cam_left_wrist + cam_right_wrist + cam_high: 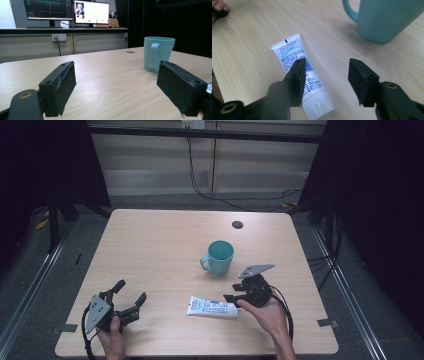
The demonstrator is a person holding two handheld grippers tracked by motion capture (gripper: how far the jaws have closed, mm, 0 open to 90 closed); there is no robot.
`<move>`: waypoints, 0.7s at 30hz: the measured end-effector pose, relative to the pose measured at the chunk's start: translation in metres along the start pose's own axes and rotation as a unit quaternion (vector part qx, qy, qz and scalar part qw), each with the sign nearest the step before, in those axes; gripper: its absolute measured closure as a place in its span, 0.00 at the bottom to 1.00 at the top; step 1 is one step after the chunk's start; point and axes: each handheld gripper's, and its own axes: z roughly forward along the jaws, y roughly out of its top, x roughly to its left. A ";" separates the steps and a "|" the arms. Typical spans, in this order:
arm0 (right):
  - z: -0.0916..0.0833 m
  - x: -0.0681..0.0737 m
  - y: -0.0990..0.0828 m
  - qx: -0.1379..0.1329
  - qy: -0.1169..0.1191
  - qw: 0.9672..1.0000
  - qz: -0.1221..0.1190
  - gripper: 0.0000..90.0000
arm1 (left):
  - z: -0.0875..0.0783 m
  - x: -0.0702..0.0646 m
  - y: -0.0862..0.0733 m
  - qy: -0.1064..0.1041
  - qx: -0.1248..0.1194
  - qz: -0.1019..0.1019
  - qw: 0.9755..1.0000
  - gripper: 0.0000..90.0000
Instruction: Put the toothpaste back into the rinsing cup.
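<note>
Fingers (297,75) of right gripper (325,77) parted over tube (294,53) — ungripped, left gripper (116,87) released wide

Blue print on white tube (295,53), perhaps ingredients, too small to read

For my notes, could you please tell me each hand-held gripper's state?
Left hand-held gripper: open, empty.
Right hand-held gripper: open above the tube, not holding it.
</note>
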 end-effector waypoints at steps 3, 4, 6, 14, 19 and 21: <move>0.002 0.001 0.002 -0.003 0.003 1.000 0.002 0.55 | 0.000 0.000 0.000 0.000 -0.001 -0.002 1.000 0.17; 0.002 0.001 0.003 -0.003 0.000 1.000 0.000 0.56 | 0.000 0.000 0.000 0.000 -0.001 -0.002 1.000 0.17; 0.002 0.001 0.004 -0.004 0.009 1.000 0.003 0.57 | 0.000 0.000 0.000 0.000 -0.001 -0.002 1.000 0.17; 0.008 0.002 0.009 0.018 0.020 1.000 0.002 0.54 | 0.000 0.000 0.000 0.000 -0.001 -0.002 1.000 0.17; 0.013 0.003 0.013 0.036 0.033 0.999 -0.004 0.55 | 0.000 0.000 0.000 0.000 -0.001 -0.003 1.000 0.17; 0.017 0.004 0.015 0.045 0.040 0.998 -0.007 0.55 | 0.000 0.000 0.000 0.000 -0.001 -0.002 1.000 0.17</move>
